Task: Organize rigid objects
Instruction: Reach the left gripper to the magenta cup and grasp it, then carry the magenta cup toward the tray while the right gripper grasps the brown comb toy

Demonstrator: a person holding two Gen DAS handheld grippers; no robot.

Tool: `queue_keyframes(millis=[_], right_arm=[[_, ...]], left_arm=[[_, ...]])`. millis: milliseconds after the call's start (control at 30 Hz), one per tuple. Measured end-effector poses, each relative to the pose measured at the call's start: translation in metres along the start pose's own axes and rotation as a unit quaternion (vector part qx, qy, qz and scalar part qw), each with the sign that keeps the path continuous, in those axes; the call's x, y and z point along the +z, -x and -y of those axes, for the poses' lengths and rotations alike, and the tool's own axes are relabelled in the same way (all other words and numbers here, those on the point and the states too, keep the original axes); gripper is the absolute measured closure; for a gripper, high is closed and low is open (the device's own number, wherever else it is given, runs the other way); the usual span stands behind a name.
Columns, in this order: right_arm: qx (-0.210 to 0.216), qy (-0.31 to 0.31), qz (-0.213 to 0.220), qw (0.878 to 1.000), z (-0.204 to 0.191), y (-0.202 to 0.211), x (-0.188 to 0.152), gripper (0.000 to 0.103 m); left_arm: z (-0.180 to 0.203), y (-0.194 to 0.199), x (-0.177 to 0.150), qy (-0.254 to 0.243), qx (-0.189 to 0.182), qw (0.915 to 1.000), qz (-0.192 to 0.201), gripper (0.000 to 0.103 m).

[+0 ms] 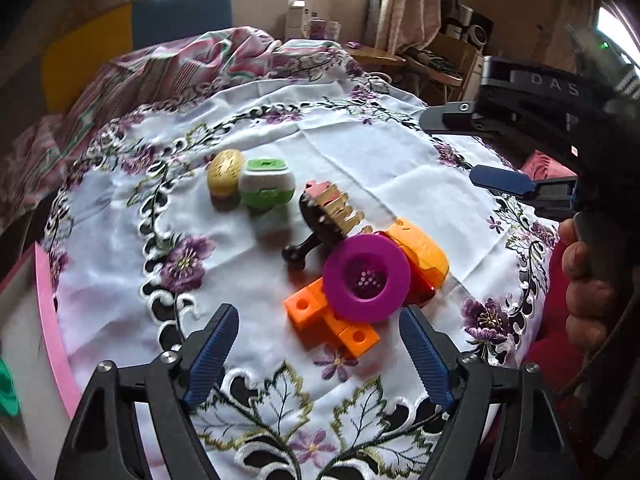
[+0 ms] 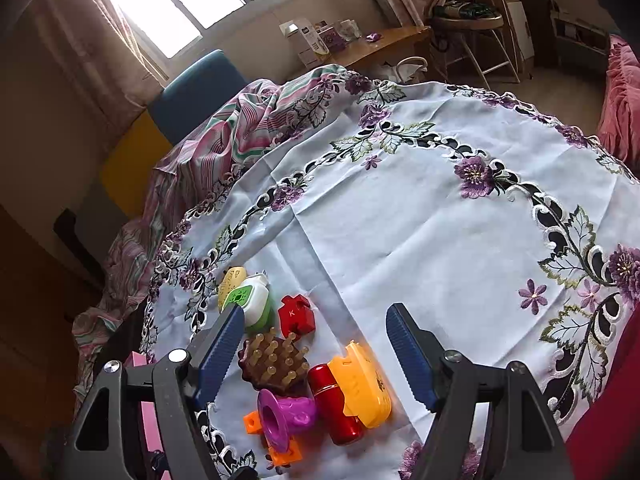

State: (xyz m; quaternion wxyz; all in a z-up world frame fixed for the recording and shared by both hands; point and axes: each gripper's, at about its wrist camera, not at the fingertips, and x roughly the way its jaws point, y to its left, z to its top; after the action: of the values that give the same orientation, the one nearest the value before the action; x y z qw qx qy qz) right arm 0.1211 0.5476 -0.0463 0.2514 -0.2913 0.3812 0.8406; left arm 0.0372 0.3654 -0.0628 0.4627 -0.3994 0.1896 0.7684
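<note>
A cluster of small toys lies on the embroidered white tablecloth (image 1: 360, 152). Nearest my left gripper (image 1: 320, 316) is an orange block (image 1: 332, 322) with a purple ring-shaped cup (image 1: 366, 278) leaning on it. Its jaws stand open on either side of the block without touching it. Behind are a yellow-orange case (image 1: 420, 248), a red cylinder (image 2: 336, 404), a brown peg brush (image 1: 328, 216), a green-and-white pot (image 1: 266, 186) and a golden egg (image 1: 226, 174). A red puzzle piece (image 2: 295, 314) shows in the right wrist view. My right gripper (image 2: 316, 312) hovers open above the toys, holding nothing.
A pink box edge (image 1: 52, 320) stands off the table's left side with something green (image 1: 8, 392) by it. A striped cloth (image 1: 168, 68) is bunched at the far edge. A hand (image 1: 584, 280) holds the right gripper's handle. Bare cloth (image 2: 420, 220) stretches right of the toys.
</note>
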Motion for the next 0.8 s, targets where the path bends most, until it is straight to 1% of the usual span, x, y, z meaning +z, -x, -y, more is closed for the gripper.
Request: queue_keyframes(millis=[67, 133, 200, 267, 300, 333, 367, 400, 500, 633, 800], right_arm=[[-0.001, 0.0, -0.002, 1.0, 0.0, -0.001, 0.0, 0.028], [-0.001, 0.0, -0.003, 1.0, -0.001, -0.001, 0.0, 0.029], [-0.001, -0.002, -0.002, 1.0, 0.0, -0.001, 0.0, 0.028], [0.001, -0.006, -0.001, 1.0, 0.001, -0.001, 0.0, 0.028], [0.001, -0.008, 0.0, 1.0, 0.002, 0.0, 0.0, 0.028], [0.001, -0.009, 0.001, 1.0, 0.003, 0.0, 0.001, 0.028], [0.001, -0.01, 0.001, 1.0, 0.003, 0.0, 0.001, 0.028], [0.001, -0.011, 0.0, 1.0, 0.004, -0.001, 0.001, 0.028], [0.0, -0.007, -0.002, 1.0, 0.003, -0.002, 0.001, 0.028], [-0.002, 0.001, -0.007, 1.0, 0.0, -0.004, 0.0, 0.028], [-0.008, 0.02, -0.021, 1.0, -0.007, -0.009, -0.003, 0.028]], left_arm=[[0.008, -0.007, 0.007, -0.025, -0.004, 0.9997, 0.002, 0.009], [0.012, -0.016, 0.013, -0.04, -0.002, 0.9992, 0.004, 0.007], [0.011, -0.026, 0.018, -0.035, -0.008, 0.9994, -0.003, 0.007], [0.007, -0.036, 0.02, -0.023, -0.032, 0.9992, -0.01, 0.008], [0.006, -0.041, 0.021, -0.018, -0.04, 0.9989, -0.014, 0.01], [0.006, -0.046, 0.021, -0.014, -0.049, 0.9985, -0.018, 0.026], [0.004, -0.052, 0.021, -0.009, -0.07, 0.9971, -0.027, 0.045], [0.003, -0.056, 0.021, -0.001, -0.08, 0.9963, -0.032, 0.046], [-0.003, -0.051, 0.017, 0.014, -0.083, 0.9963, -0.017, 0.046], [-0.017, -0.027, 0.01, 0.036, -0.082, 0.996, 0.003, 0.046], [-0.038, 0.006, -0.003, 0.057, -0.062, 0.9961, 0.027, 0.046]])
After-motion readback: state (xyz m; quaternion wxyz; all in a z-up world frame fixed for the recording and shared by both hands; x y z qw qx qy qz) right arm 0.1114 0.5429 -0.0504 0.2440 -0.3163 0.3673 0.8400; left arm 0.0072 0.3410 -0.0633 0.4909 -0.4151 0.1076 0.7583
